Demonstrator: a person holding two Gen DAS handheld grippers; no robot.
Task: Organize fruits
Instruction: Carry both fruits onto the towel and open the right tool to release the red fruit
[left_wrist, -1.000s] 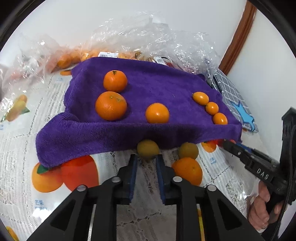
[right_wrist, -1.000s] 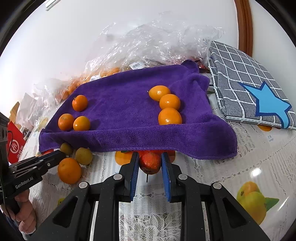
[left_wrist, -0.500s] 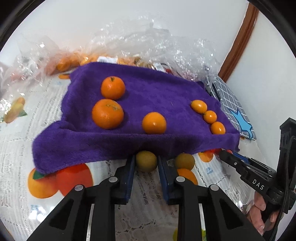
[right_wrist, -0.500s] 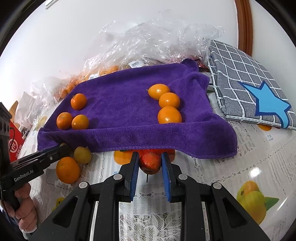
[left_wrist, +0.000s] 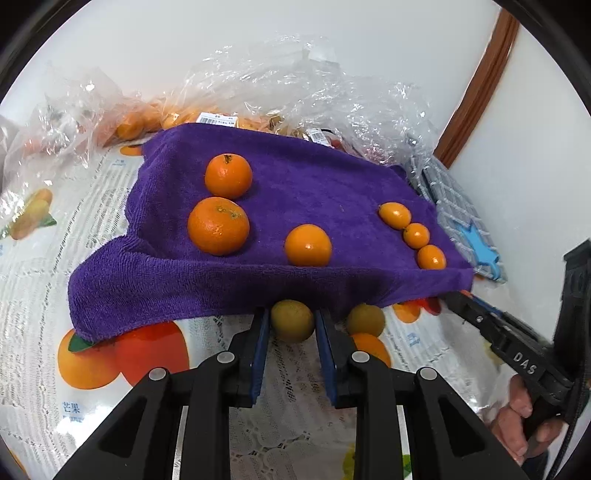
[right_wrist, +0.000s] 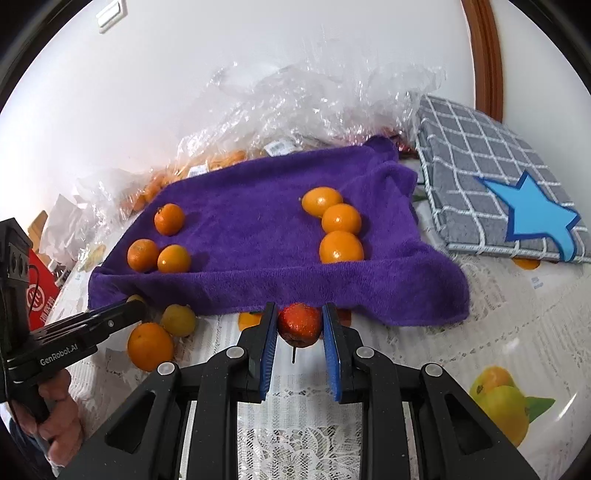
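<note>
A purple towel (left_wrist: 303, 184) (right_wrist: 258, 221) holds three oranges (left_wrist: 218, 225) on its left and three small kumquats (left_wrist: 415, 235) (right_wrist: 341, 219) in a row on its right. My left gripper (left_wrist: 291, 319) has its blue pads around a yellow-green fruit (left_wrist: 292, 320) at the towel's front edge. A second yellow-green fruit (left_wrist: 365, 319) and an orange (left_wrist: 371, 347) lie to its right. My right gripper (right_wrist: 299, 323) is shut on a small red fruit (right_wrist: 299, 325) with a stem, just in front of the towel.
Crinkled clear plastic bags (left_wrist: 295, 92) with more fruit lie behind the towel. A grey checked cushion (right_wrist: 491, 184) with a blue star lies at the right. The fruit-printed lace tablecloth (right_wrist: 480, 332) covers the table. A red box (right_wrist: 40, 295) is at the far left.
My left gripper has moved forward to the towel's front edge, and the yellow-green fruit now sits between its pads. The right gripper has kept still with the red fruit.
</note>
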